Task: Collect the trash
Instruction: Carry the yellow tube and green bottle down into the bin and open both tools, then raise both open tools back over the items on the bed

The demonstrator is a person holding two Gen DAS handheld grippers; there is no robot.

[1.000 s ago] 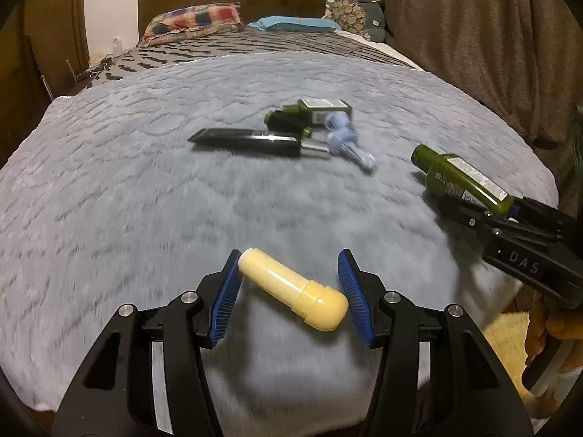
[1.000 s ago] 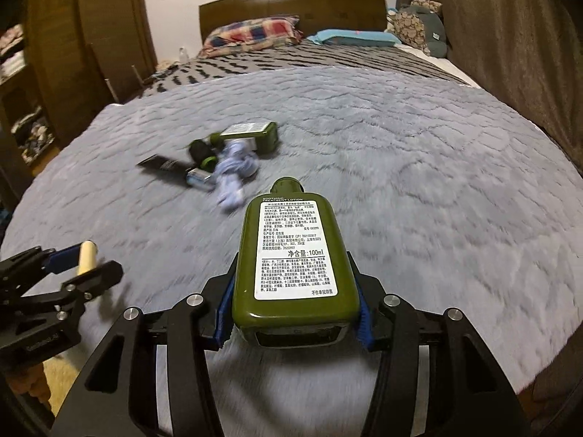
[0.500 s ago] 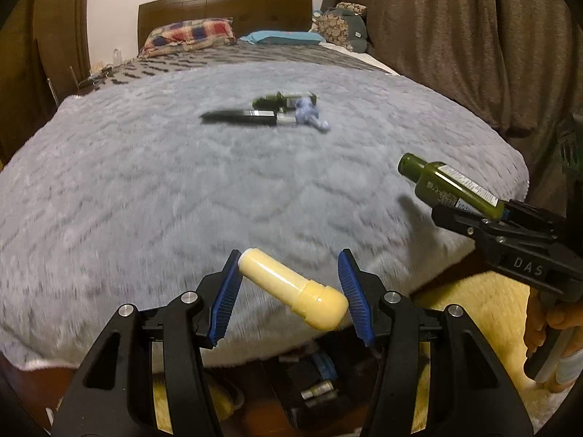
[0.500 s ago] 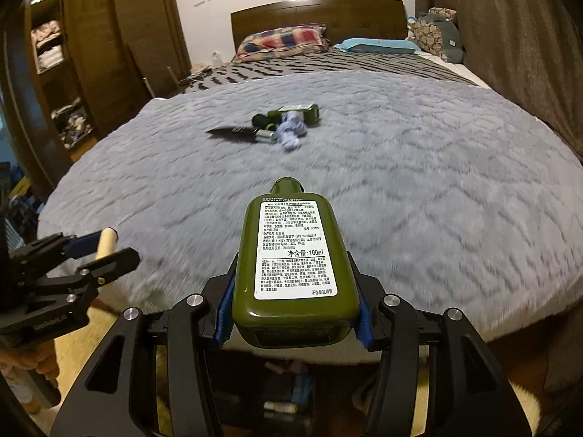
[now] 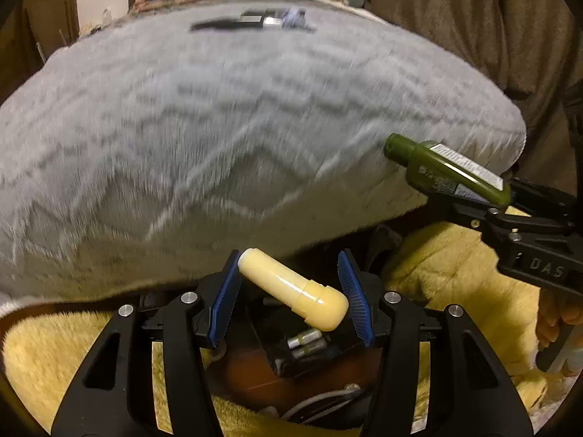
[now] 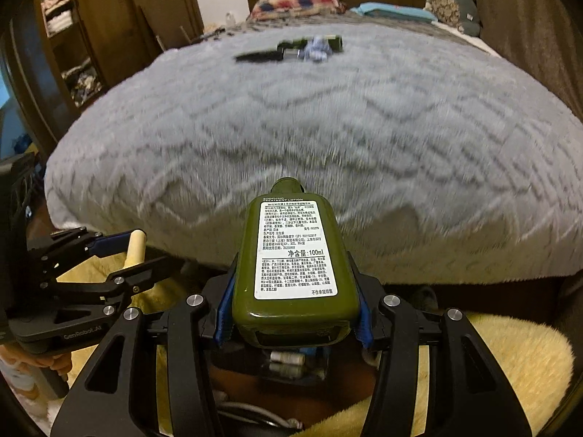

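The left gripper [image 5: 289, 296] holds a pale yellow tube [image 5: 291, 287] between its two blue pads [image 5: 224, 300]. The tube lies slanted across the gap, with its flat end touching the left pad and its round cap end against the right pad. The same tube [image 6: 134, 249] shows from the right wrist view, sticking up out of the left gripper [image 6: 120, 255]. The right gripper [image 6: 291, 313] is closed tight around a green lotion bottle [image 6: 293, 255]. The bottle's white label faces up and its cap points toward the bed. From the left wrist view, the green bottle [image 5: 444, 173] pokes out of the right gripper [image 5: 484, 200], tilted with the cap end higher. Both grippers are off the bed, over the floor at its foot. A fluffy yellow rug [image 5: 437, 266] lies on the floor under them. A dark box [image 6: 288, 364] with some small tubes inside sits on the floor just below the grippers. The bed has a fuzzy grey blanket [image 6: 328, 127] on it. Far up the blanket there is more trash left: a long black tube [image 6: 260, 55], another green bottle [image 6: 331, 42] and a crumpled bluish wad [image 6: 316, 50], all close together. They look blurry. Pillows [image 6: 297, 3] lie at the head of the bed.
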